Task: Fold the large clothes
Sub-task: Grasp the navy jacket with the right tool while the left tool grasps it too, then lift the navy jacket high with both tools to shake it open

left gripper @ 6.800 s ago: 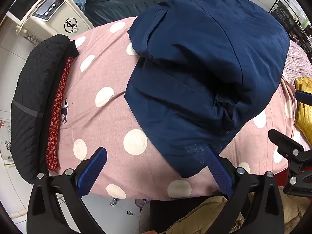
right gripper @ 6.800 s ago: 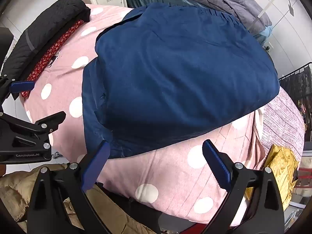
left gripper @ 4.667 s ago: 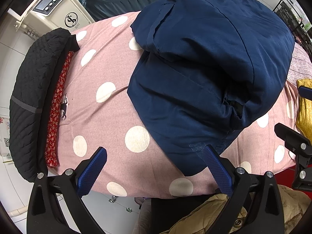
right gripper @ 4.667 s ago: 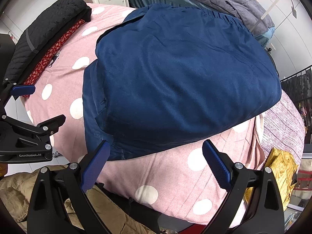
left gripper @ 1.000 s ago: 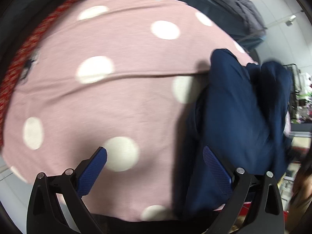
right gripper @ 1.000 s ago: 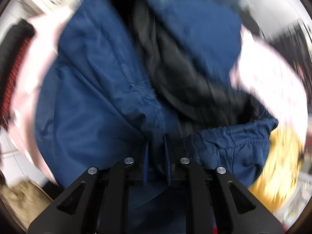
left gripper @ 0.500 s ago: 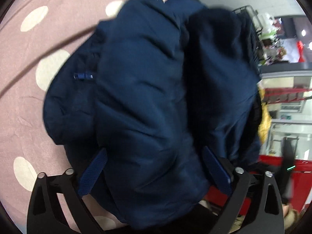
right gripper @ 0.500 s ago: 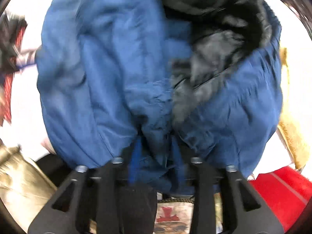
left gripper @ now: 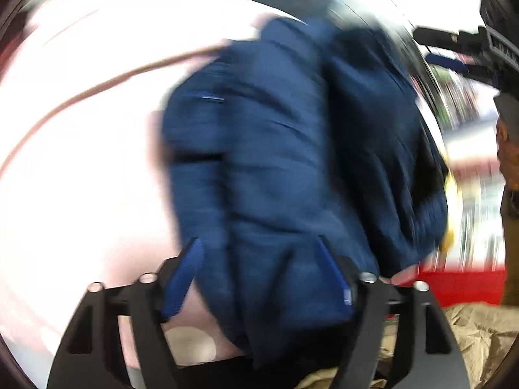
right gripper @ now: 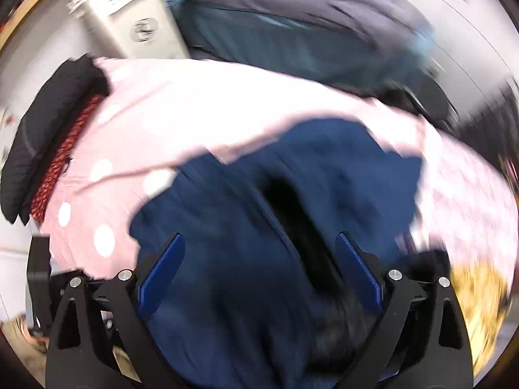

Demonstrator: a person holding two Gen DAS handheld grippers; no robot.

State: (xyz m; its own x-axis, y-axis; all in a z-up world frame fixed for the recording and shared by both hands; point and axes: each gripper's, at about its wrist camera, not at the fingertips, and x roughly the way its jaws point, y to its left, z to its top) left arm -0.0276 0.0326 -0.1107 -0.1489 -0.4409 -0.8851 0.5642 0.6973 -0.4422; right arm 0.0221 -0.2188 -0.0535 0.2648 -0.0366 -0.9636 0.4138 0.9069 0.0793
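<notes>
Showing black quilted garment [right gripper: 48, 136] only R wrist, navy jacket [left gripper: 275, 168] both

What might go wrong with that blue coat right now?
The coat lies bunched near the bed's front edge, with its dark lining showing. The right gripper has just been opening and grips nothing, so the folds may spread. The left gripper has been closing astride a thick fold; it may catch too many layers. The pictures are blurred, so a hasty grasp could miss.

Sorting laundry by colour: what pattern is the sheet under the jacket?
Pink with white polka dots, clearest in the right wrist view.
</notes>
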